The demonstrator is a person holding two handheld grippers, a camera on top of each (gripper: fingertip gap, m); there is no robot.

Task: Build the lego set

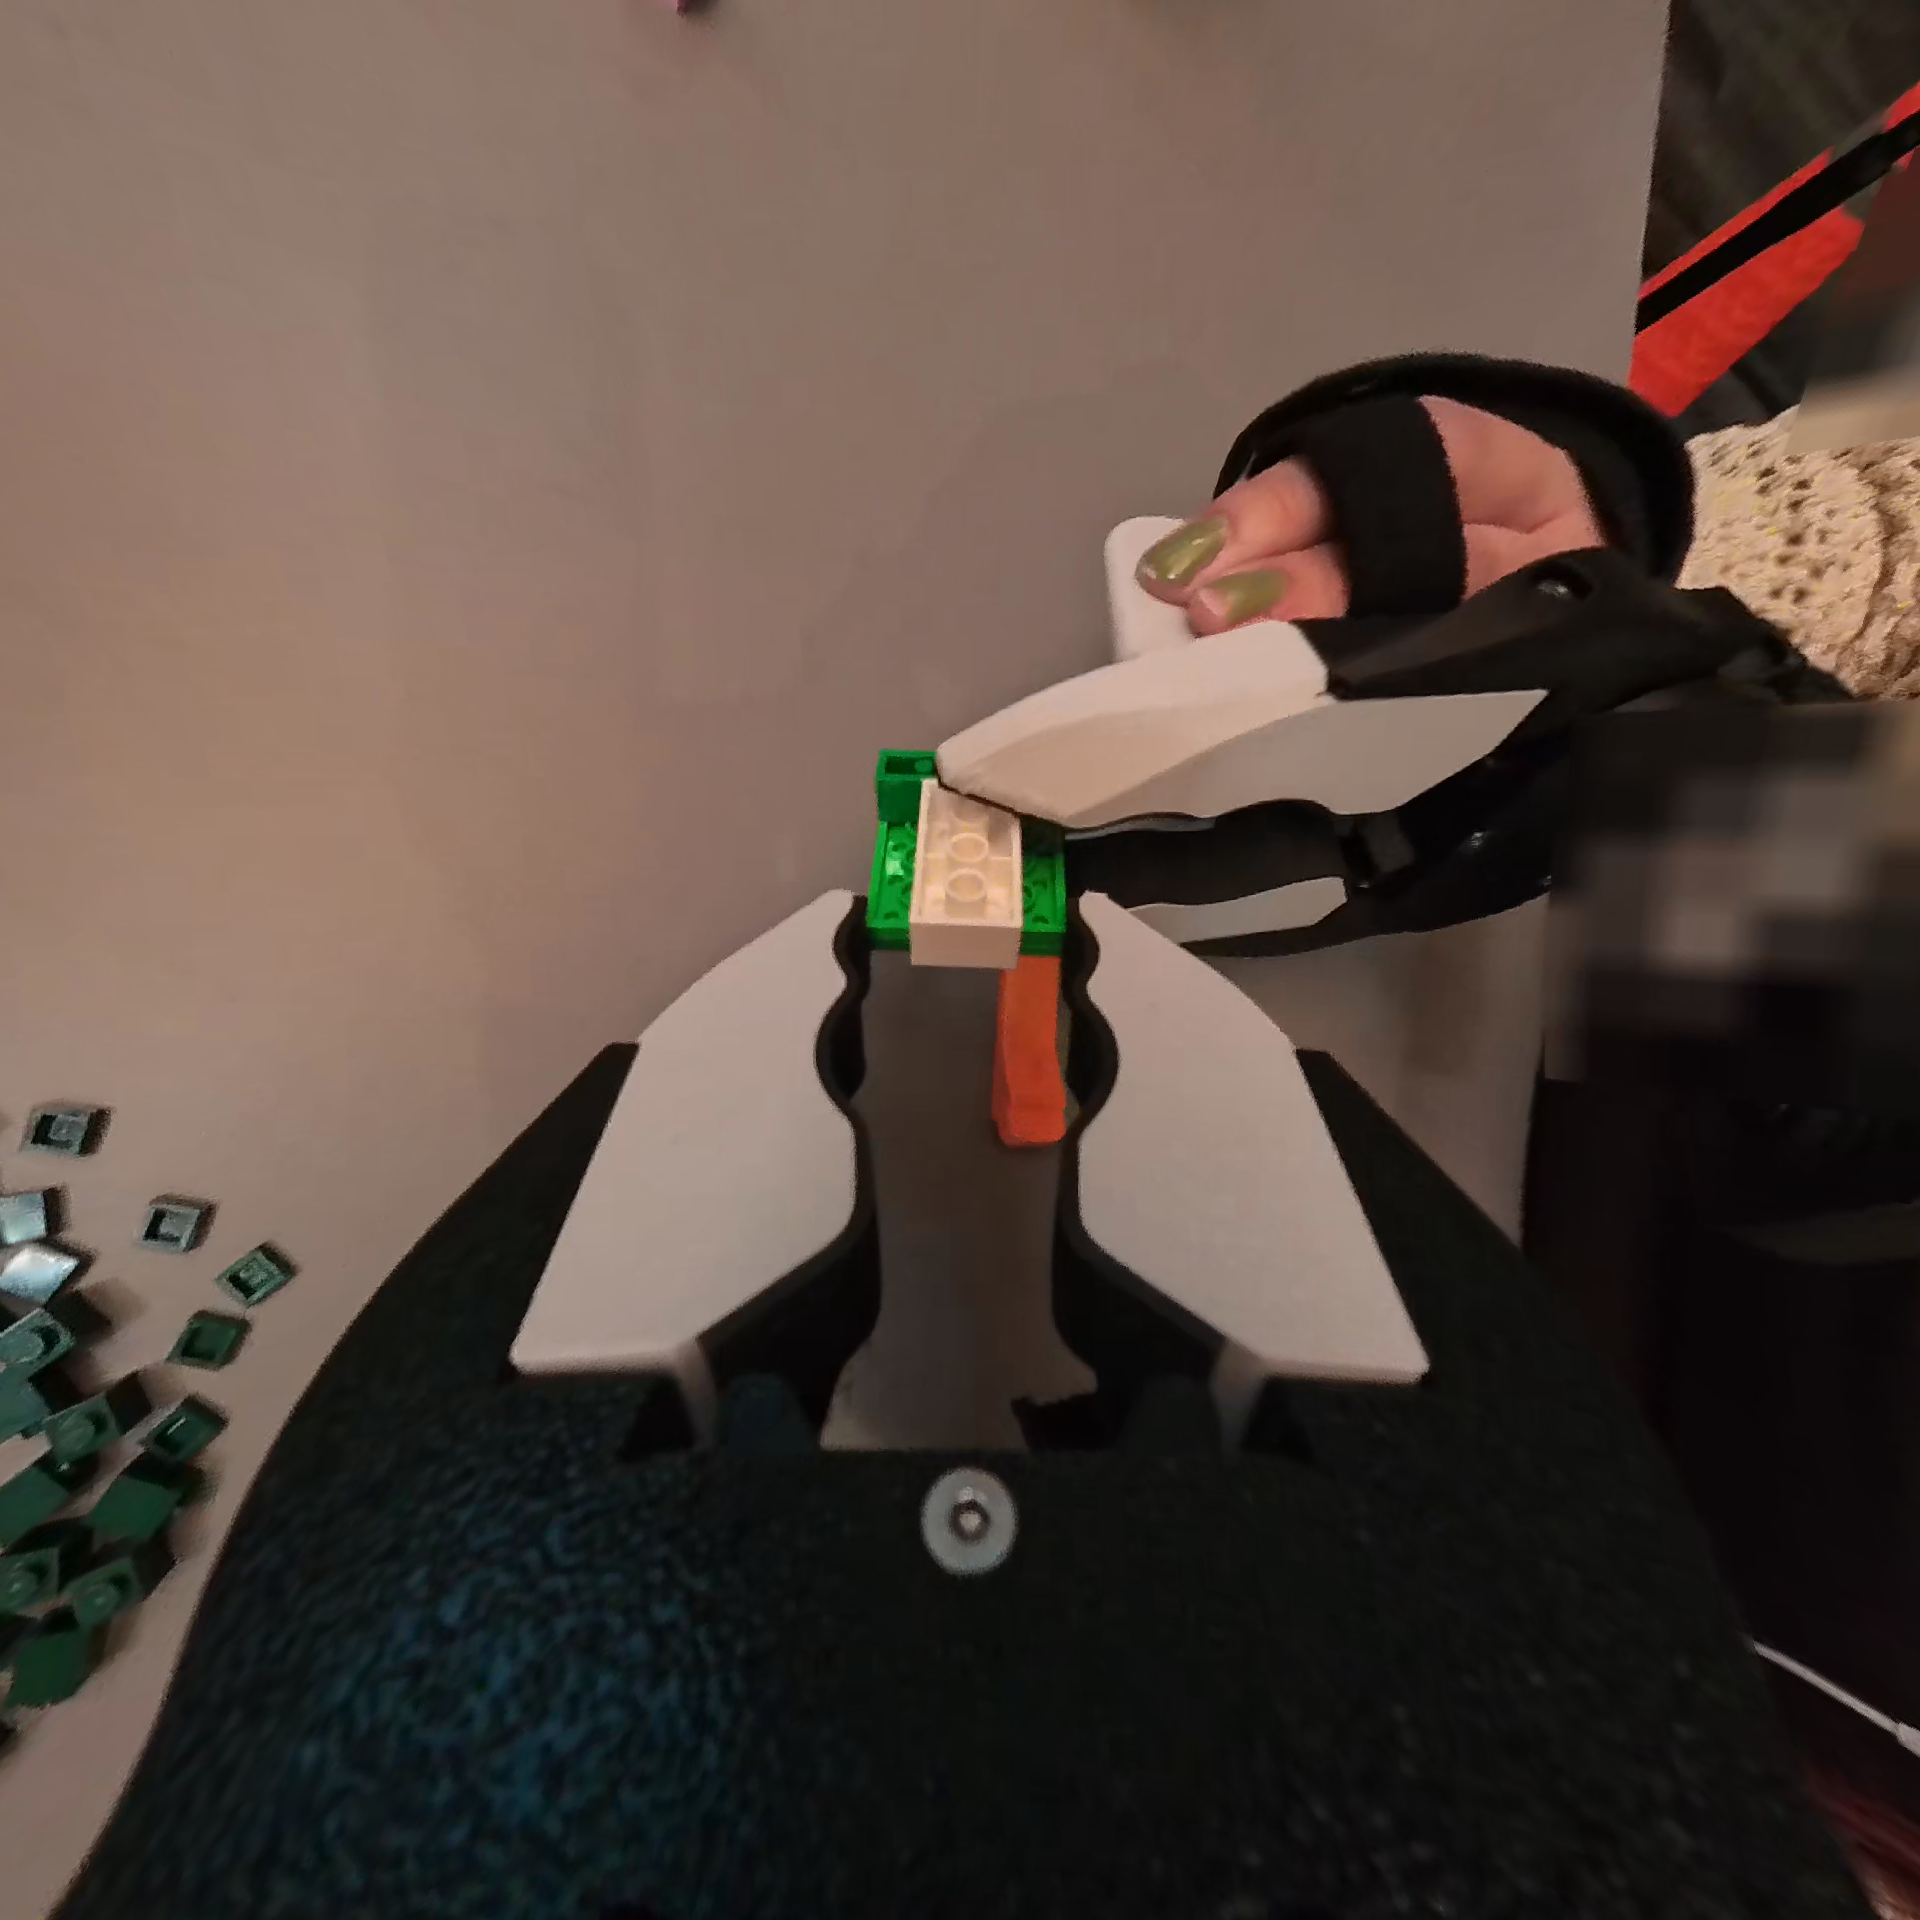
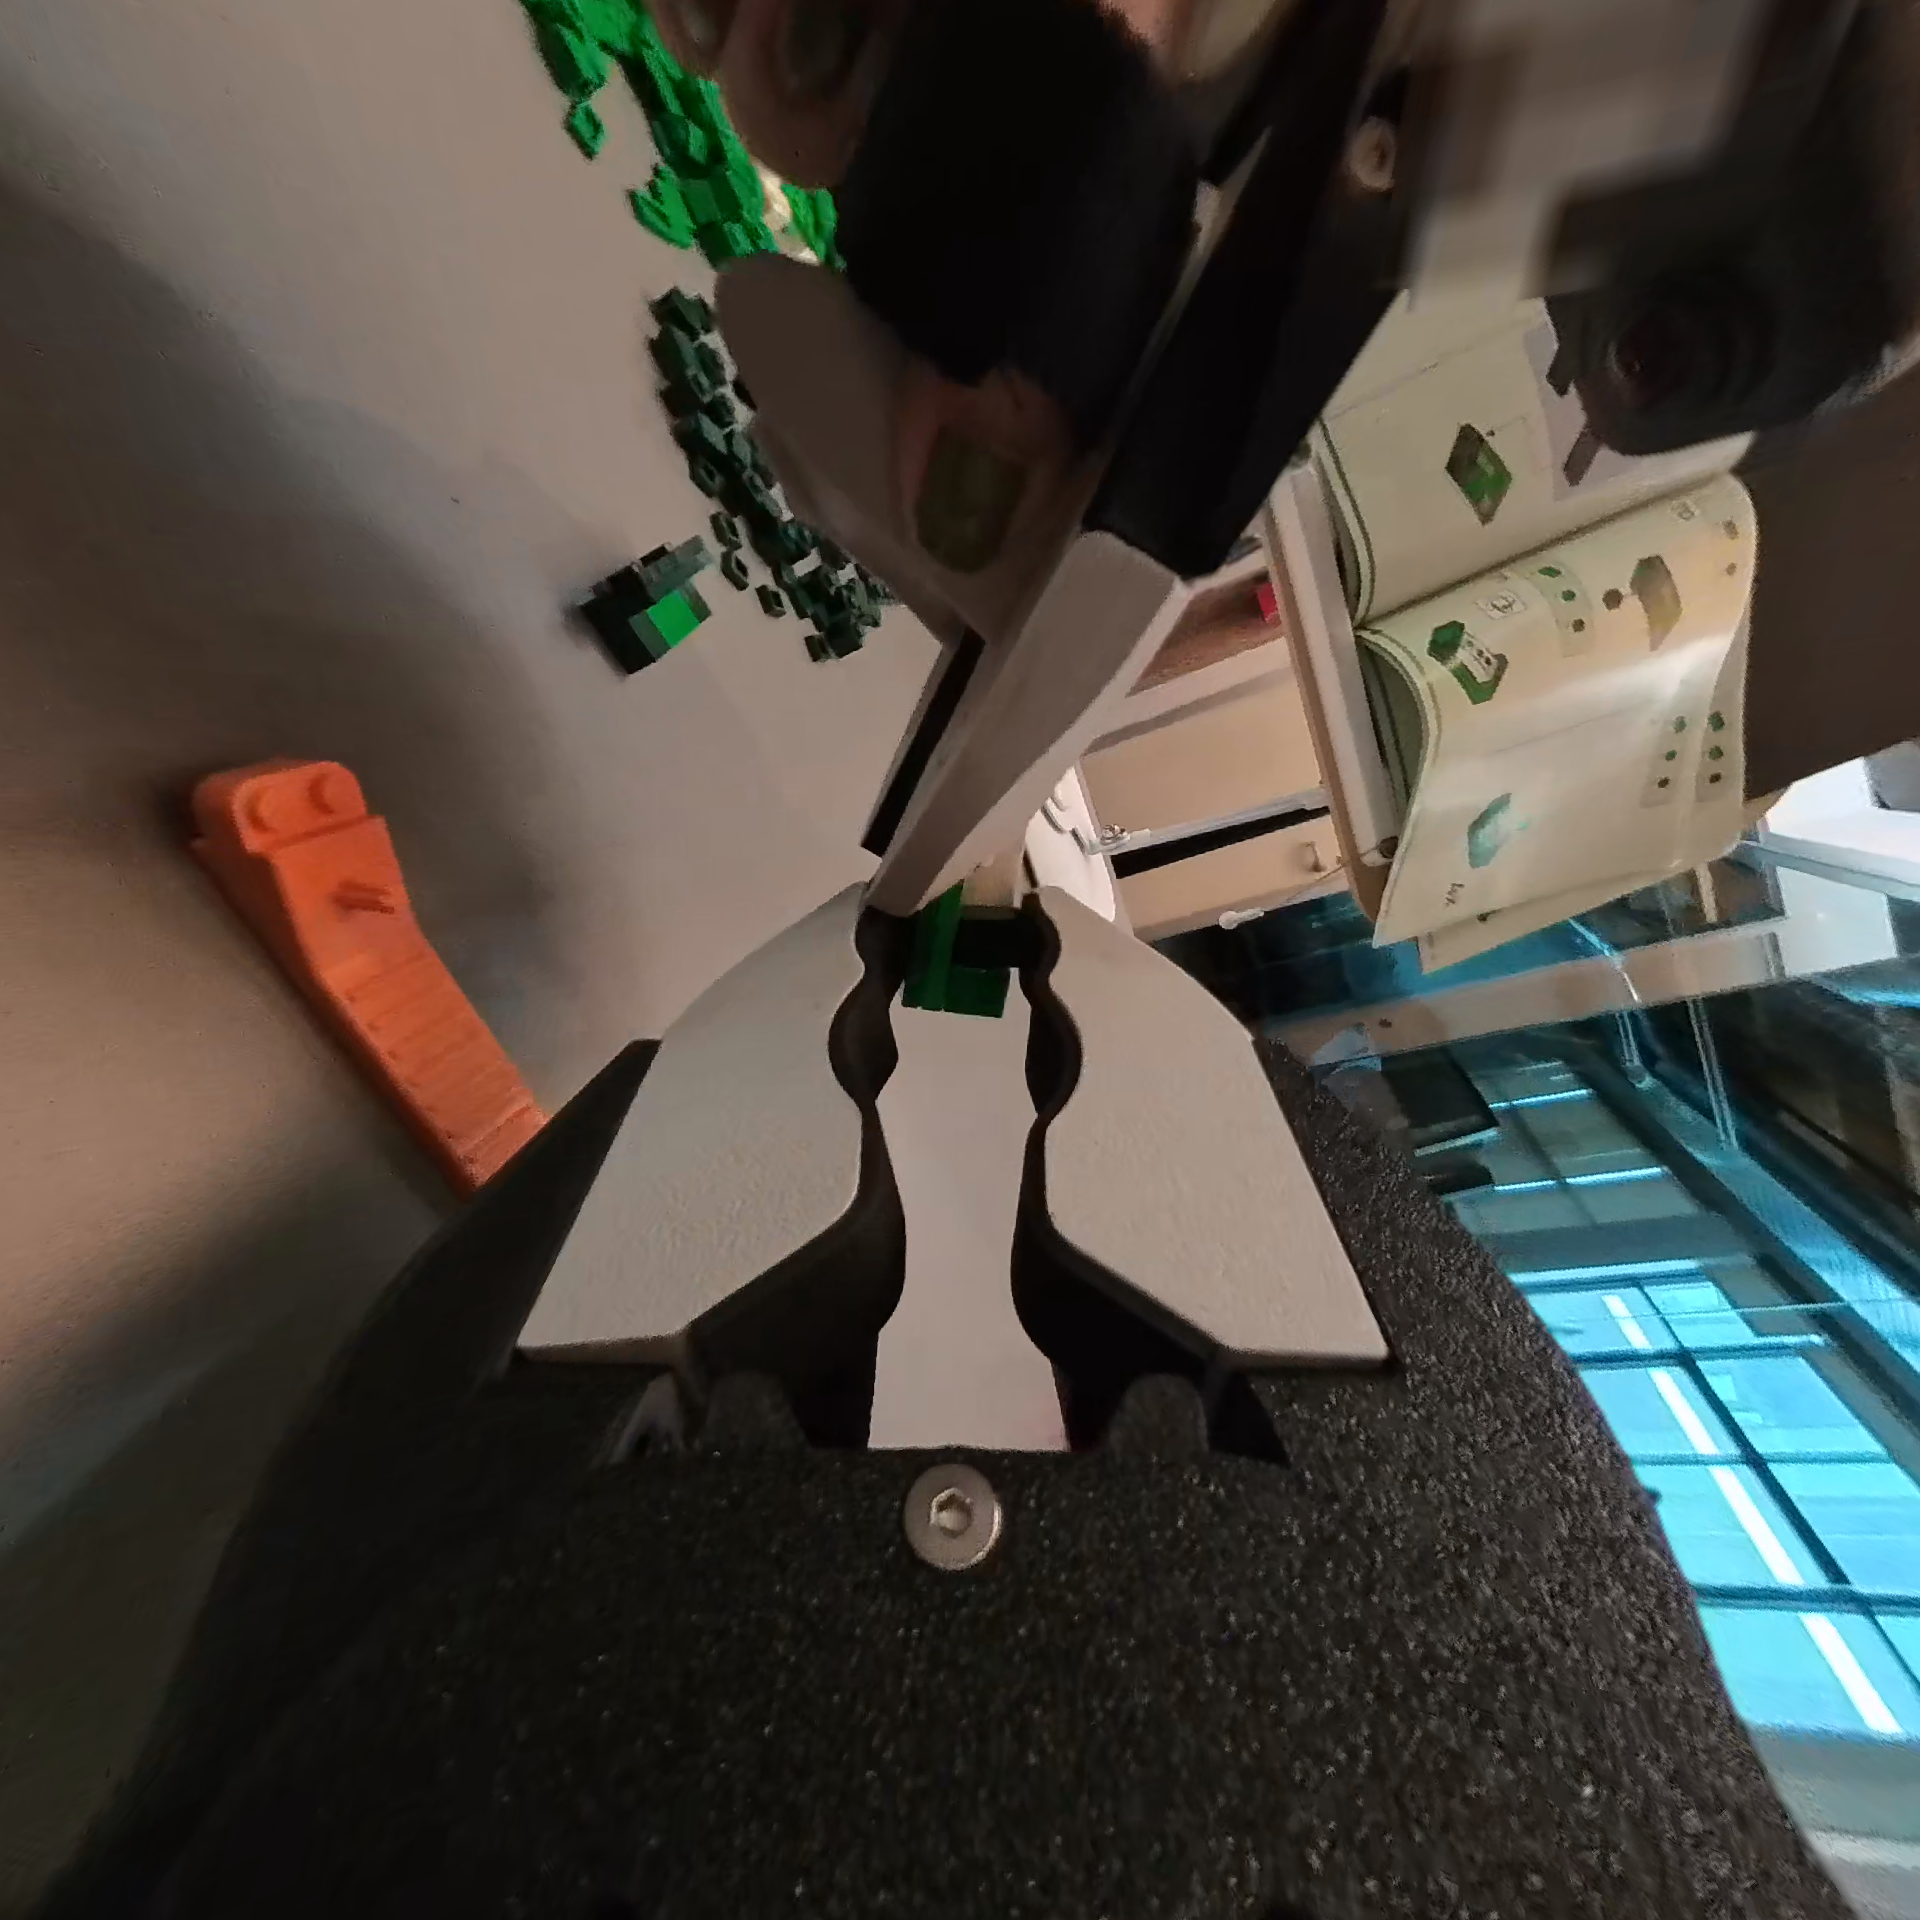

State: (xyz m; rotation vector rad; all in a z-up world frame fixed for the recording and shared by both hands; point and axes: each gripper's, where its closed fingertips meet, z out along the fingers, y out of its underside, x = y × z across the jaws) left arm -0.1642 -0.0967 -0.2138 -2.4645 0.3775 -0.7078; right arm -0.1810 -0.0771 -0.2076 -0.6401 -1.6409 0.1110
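Dark green tiles (image 1: 73, 1382) lie heaped at the left. The left gripper (image 1: 966, 925) pinches one green plate (image 1: 891, 883) carrying one white brick (image 1: 964, 883), held above the table. The right gripper (image 1: 997, 821) pinches the same assembly; one orange separator (image 2: 353, 966) rests on the table.

Grey table (image 1: 416, 520) carries loose green bricks (image 1: 94, 1382), orange separator (image 2: 353, 966).

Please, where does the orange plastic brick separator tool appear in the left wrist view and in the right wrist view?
Left wrist view: the orange plastic brick separator tool shows centre, between the left gripper fingers, below the bright green plate.
Right wrist view: separator lies at left on the grey table.
Shared landmark: bright green plate, held by both grippers.
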